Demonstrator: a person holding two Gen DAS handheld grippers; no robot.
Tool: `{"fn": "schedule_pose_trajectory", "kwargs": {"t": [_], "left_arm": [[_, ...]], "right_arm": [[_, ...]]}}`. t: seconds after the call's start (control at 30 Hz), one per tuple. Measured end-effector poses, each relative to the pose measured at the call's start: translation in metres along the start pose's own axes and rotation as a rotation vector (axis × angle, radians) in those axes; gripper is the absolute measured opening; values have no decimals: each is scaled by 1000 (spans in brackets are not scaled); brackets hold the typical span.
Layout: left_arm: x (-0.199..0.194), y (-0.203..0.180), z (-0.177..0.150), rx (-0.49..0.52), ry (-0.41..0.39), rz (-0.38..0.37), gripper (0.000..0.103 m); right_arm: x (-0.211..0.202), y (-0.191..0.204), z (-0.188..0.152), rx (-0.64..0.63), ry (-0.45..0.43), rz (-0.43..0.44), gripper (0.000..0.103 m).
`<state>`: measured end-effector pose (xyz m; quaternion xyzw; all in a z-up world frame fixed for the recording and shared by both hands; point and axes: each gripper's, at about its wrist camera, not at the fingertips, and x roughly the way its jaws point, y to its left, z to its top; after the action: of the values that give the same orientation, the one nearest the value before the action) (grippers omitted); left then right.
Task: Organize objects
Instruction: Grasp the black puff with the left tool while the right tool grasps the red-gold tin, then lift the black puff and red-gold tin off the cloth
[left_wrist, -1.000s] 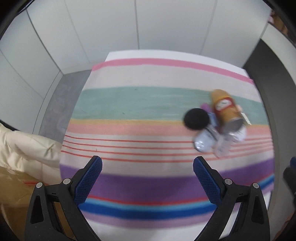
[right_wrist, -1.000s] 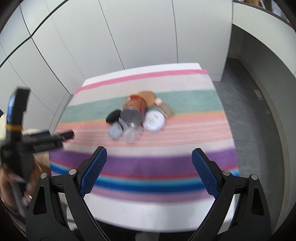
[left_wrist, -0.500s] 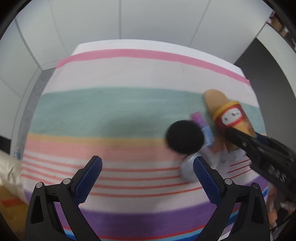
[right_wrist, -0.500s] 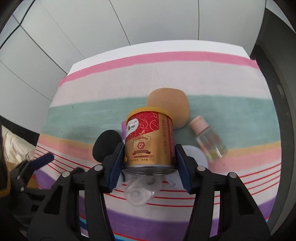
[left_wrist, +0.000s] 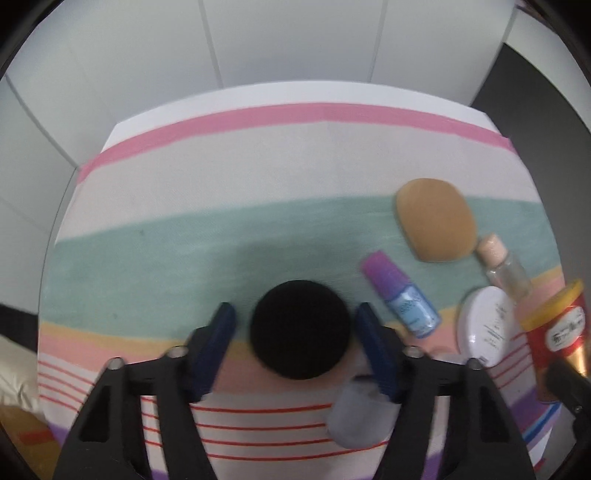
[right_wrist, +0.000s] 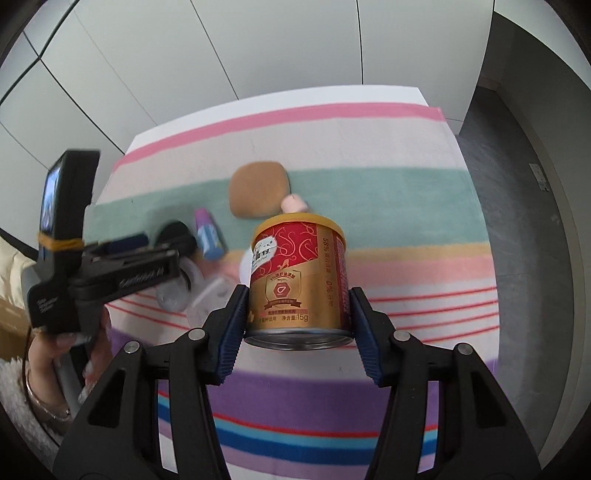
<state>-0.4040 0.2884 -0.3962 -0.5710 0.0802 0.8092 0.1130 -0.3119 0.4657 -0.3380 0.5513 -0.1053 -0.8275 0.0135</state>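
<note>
- The right claw (right_wrist: 297, 325) pinches a red and gold can (right_wrist: 298, 275) by its sides, both blue pads flat against it; the can stands upright with its yellow lid (right_wrist: 295, 221) away from the camera, above the striped cloth (right_wrist: 388, 206) on the tabletop.
- The left claw (left_wrist: 295, 343) is closing around a black round sponge (left_wrist: 300, 328) that sits between its pads; a thin gap shows on each side, so the pads do not yet press on it.
- Just under the left claw's right finger lies a blurred clear item (left_wrist: 360, 417); what it is cannot be told.
- Just right of the left claw, a small blue bottle with a purple cap (left_wrist: 400, 295) lies on its side.
- Farther right sits a white round compact (left_wrist: 484, 325), near the can.
- Beyond the compact, a clear bottle with a pale pink cap (left_wrist: 504, 264) lies on the cloth, touching a tan oval sponge (left_wrist: 436, 219) at the far side.
- To the left of the right claw, a hand (right_wrist: 59, 354) with a bracelet and a fuzzy white sleeve (right_wrist: 14, 391) grips the other tool's handle.
- White wall panels (right_wrist: 258, 48) stand behind the tabletop.
</note>
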Motion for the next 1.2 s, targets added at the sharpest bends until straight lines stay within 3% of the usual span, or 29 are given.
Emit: {"fn": "schedule_pose_trajectory", "kwargs": {"t": [0.03,0.17,0.57,0.87,1.2], "left_arm": [[-1,-2,1,23,-2,4,49],[-3,-3,1,40,6,16,44],[-43,27,1,-39,5,65,44],[-143,36,16,-62,-74,67,44],[-272,44,21,-35,-179,63,44]], "right_arm": [[-1,2,-5,-7,0,-4,56],[-10,-3,-12,-22,-1,-14,56],[-33,14,-5,-39,-36,-36,56],[-94,45,7,-86,-115,-84,56],[-222,91,18,-151,-270,-130,56]]}}
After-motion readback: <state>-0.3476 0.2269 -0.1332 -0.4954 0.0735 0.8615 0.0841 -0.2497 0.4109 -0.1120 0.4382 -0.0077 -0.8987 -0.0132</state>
